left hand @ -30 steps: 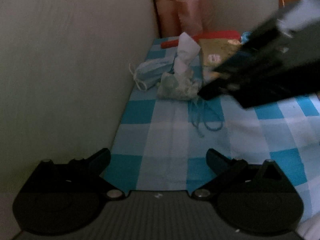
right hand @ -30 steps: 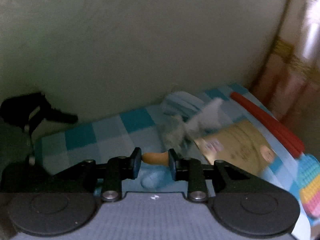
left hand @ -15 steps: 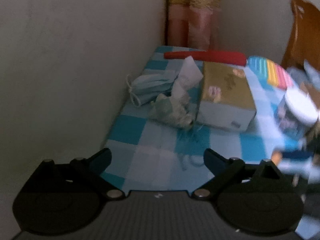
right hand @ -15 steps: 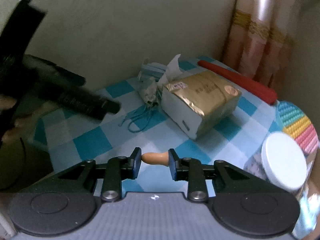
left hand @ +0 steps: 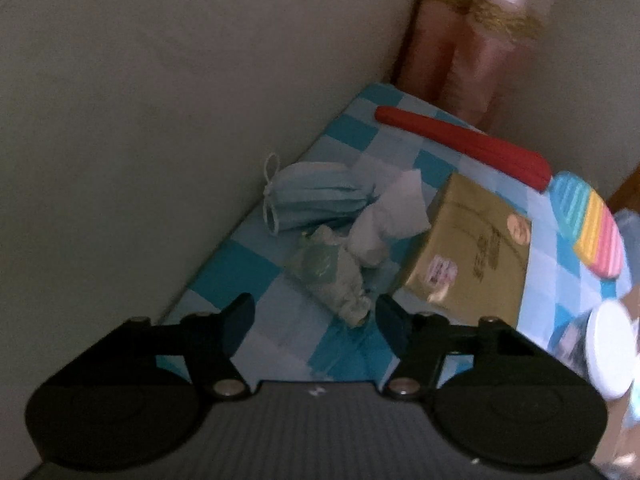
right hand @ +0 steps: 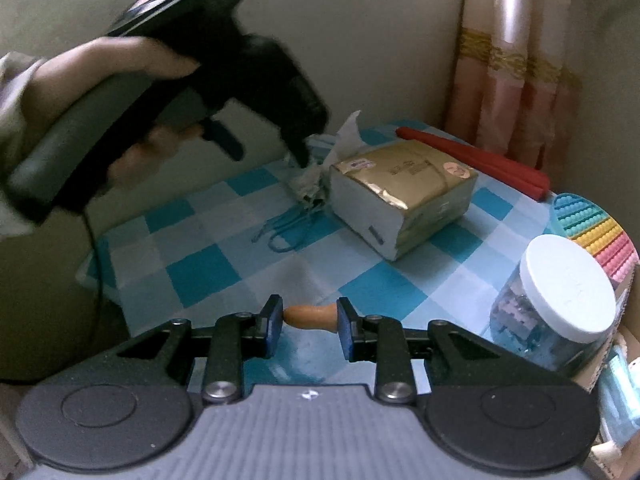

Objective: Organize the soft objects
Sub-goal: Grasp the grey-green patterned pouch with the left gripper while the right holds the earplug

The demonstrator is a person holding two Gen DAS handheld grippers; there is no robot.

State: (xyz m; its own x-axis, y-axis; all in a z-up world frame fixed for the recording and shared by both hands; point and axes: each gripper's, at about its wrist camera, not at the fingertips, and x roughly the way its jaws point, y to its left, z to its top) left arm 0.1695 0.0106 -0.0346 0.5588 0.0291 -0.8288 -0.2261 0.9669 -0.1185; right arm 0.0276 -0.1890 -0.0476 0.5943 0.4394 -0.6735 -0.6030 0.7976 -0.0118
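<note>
Left wrist view looks steeply down at the crumpled greenish wrapper (left hand: 334, 276), which lies on the checked cloth (left hand: 276, 340) just ahead of the left gripper (left hand: 316, 314), a little to the right of the line between its fingers; its near end reaches almost level with the right fingertip. The jaws are closing, but the wrapper is not yet between them and nothing is pinched. Its long axis runs from far left to near right, slanting across the gripper's opening, so a grasp would, I judge, need a short push forward and slightly right. Beyond it lie a blue face mask (left hand: 312, 196) by the wall and a white tissue (left hand: 384, 220) standing out of the gold tissue pack (left hand: 472, 248), which sits just right of the wrapper. In the right wrist view the left gripper hangs right over the wrapper (right hand: 310, 184), while the right gripper (right hand: 310, 320) is well back at the near edge, pressed onto a small tan piece (right hand: 310, 317). The left hand (right hand: 132, 68) is clearly the nearer.
</note>
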